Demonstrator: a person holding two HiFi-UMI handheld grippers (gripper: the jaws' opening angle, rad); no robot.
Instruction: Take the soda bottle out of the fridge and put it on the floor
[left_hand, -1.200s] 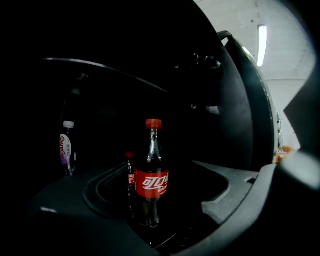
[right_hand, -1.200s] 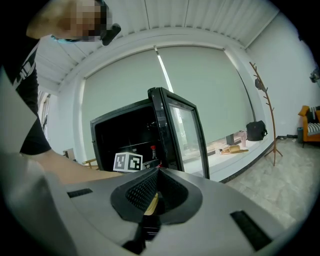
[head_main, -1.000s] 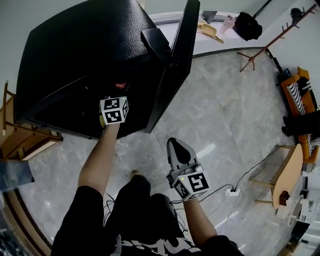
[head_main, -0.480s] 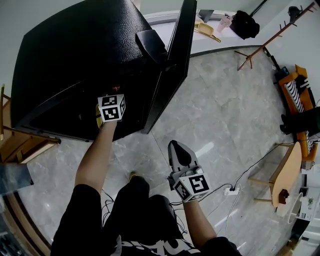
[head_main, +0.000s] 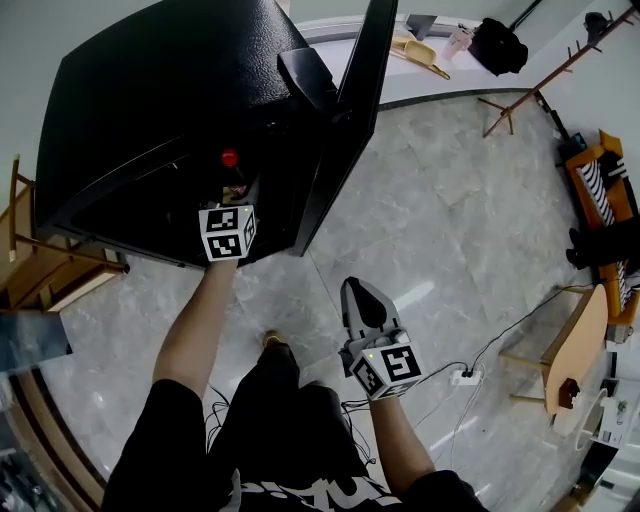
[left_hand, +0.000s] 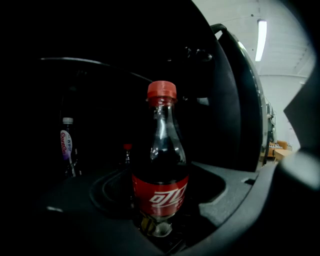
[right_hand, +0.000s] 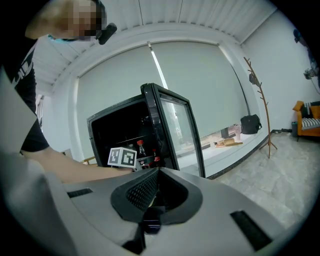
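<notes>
Black fridge (head_main: 150, 110) with its door (head_main: 350, 120) swung wide, head view. The left gripper (head_main: 233, 205) reaches into the opening, and the red cap of the soda bottle (head_main: 231, 158) shows just beyond its jaws, at the front of the opening. The right gripper (head_main: 356, 298) hangs over the grey stone floor (head_main: 440, 200), well apart from the fridge.

Left gripper view: the jaws are clamped on the soda bottle, which stands upright between them, gripped at its red-labelled lower body. Beyond the jaws and to their left stands a purple-labelled bottle (left_hand: 66, 145). A small red-capped bottle (left_hand: 127, 149) stands further in, just left of the held one.

Right gripper view: the jaws are pressed together with nothing between them. Well beyond their tips stand the open fridge and the left gripper.
</notes>
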